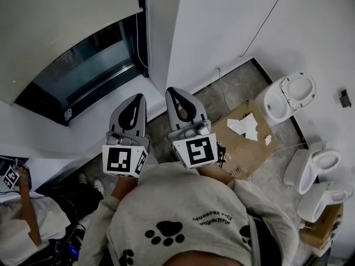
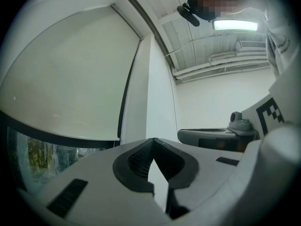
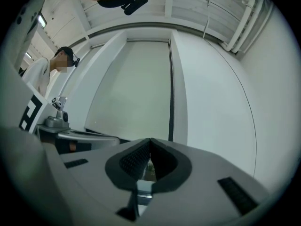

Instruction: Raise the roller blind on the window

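Two tools: left tool (image 1: pixel 139 97), right tool (image 1: pixel 171 91). One roller blind (image 1: pixel 55 26). One window (image 1: pixel 83 65). Three toilets (image 1: pixel 288 96) (image 1: pixel 317 165) (image 1: pixel 326 198). Two cardboard boxes (image 1: pixel 244 146) (image 1: pixel 319 229).

room evenly lit, soft diffuse light; white walls (image 1: pixel 222 26) bright, no hard shadows. ceiling lamp (image 2: pixel 235 25) blows out to glare in left gripper view. window glass (image 1: pixel 89 65) reads dark in head view. both gripper views: strong fisheye bending, black vignetted corners, nearest foreground soft.

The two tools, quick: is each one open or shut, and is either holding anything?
Left tool: shut, jaws together, holding nothing.
Right tool: shut, jaws together, holding nothing.
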